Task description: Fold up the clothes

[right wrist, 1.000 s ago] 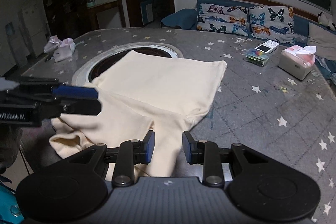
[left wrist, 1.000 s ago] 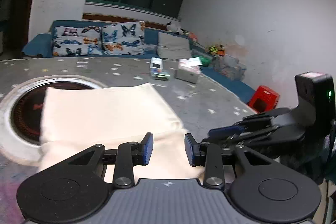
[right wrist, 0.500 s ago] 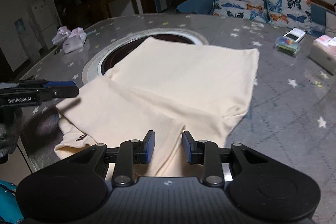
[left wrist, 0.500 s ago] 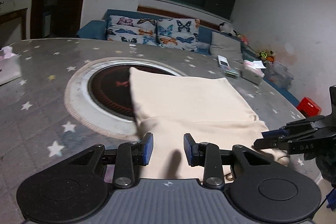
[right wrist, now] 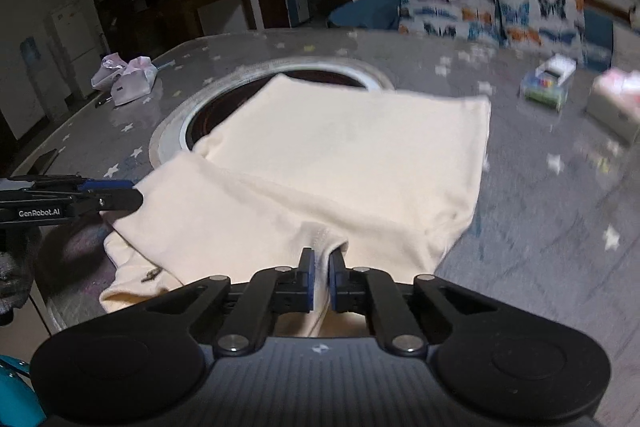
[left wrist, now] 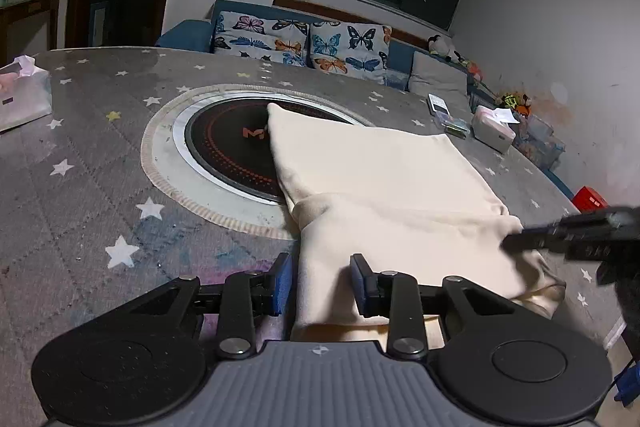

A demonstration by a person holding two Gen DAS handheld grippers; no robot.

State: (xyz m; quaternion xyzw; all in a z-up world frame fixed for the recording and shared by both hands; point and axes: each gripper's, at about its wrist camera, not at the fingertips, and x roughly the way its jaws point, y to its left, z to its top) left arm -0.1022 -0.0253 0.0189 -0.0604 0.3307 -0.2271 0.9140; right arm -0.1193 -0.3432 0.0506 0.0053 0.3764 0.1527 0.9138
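A: What is the left black two-finger gripper with blue pads point(left wrist: 320, 283) doing?

B: It sits low and points forward. Its two fingers stand wide apart, with a big gap between the blue pads point(left wrist: 283, 277).

A: And the right black two-finger gripper with blue pads point(right wrist: 321, 277)?

B: Its fingers are pulled in close, with only a thin gap left. From the left view it reaches in flat from the right side point(left wrist: 520, 239)
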